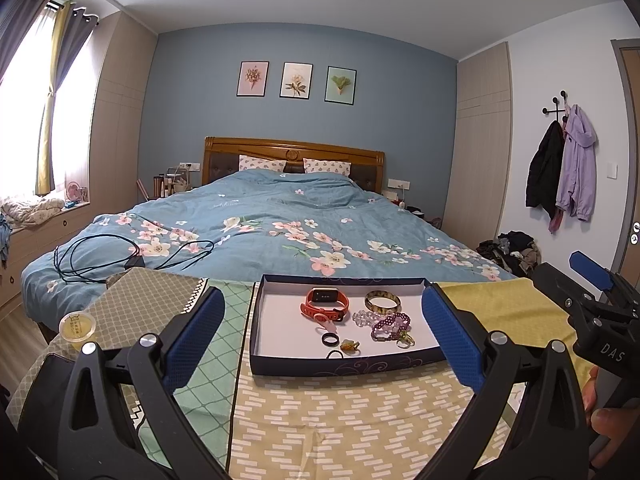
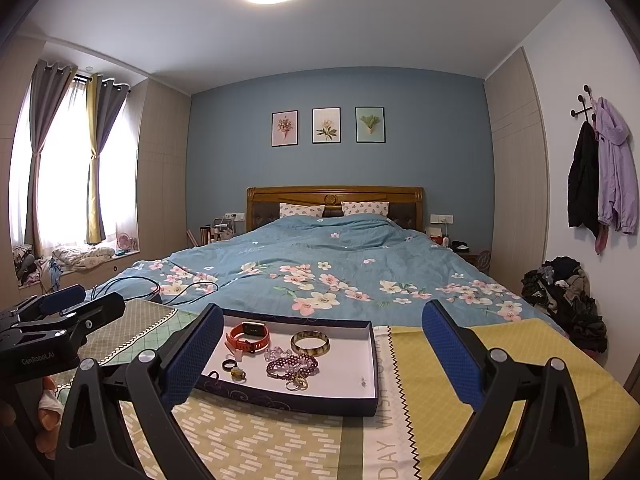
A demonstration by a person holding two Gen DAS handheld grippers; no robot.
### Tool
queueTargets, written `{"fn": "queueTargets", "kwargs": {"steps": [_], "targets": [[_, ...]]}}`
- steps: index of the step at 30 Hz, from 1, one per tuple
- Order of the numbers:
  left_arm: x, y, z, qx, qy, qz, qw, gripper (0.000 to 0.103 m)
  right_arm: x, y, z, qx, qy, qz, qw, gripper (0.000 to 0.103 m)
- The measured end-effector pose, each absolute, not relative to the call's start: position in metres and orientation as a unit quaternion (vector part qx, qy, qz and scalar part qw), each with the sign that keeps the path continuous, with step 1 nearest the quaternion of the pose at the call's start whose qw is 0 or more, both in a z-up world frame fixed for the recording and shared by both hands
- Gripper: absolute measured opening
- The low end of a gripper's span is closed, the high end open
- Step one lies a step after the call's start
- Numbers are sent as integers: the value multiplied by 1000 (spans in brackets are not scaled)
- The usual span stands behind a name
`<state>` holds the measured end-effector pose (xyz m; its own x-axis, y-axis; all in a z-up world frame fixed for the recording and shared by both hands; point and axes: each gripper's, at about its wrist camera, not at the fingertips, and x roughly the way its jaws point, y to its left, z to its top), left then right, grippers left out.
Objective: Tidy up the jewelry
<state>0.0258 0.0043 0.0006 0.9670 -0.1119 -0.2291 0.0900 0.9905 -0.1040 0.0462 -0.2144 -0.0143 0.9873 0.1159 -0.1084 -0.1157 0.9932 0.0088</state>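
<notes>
Both grippers, left gripper (image 1: 324, 338) and right gripper (image 2: 322, 354), hang over the patterned cloth (image 1: 328, 412) at the foot of the bed (image 1: 260, 216), jaws spread wide with nothing in them. The jewelry's all in the shallow navy tray (image 1: 344, 364): an orange watch (image 1: 325, 304), a bangle (image 1: 382, 302), purple bead bracelets (image 1: 390, 326) and a few small rings (image 1: 330, 338).

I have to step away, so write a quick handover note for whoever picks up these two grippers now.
Left hand-held gripper: open, empty, facing the tray.
Right hand-held gripper: open, empty, slightly right of the tray.
All in the tray: orange watch, bangle, bead bracelets, black ring, small rings, bunched loosely.
Done: nothing evident.
Left: sorting every piece.
</notes>
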Motion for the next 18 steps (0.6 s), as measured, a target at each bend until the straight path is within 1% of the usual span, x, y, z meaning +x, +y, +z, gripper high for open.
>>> {"fn": "queueTargets", "kwargs": {"steps": [18], "targets": [[24, 3, 0, -47, 121, -52, 990, 97, 46, -214, -15, 2, 58, 58, 997, 96]]}}
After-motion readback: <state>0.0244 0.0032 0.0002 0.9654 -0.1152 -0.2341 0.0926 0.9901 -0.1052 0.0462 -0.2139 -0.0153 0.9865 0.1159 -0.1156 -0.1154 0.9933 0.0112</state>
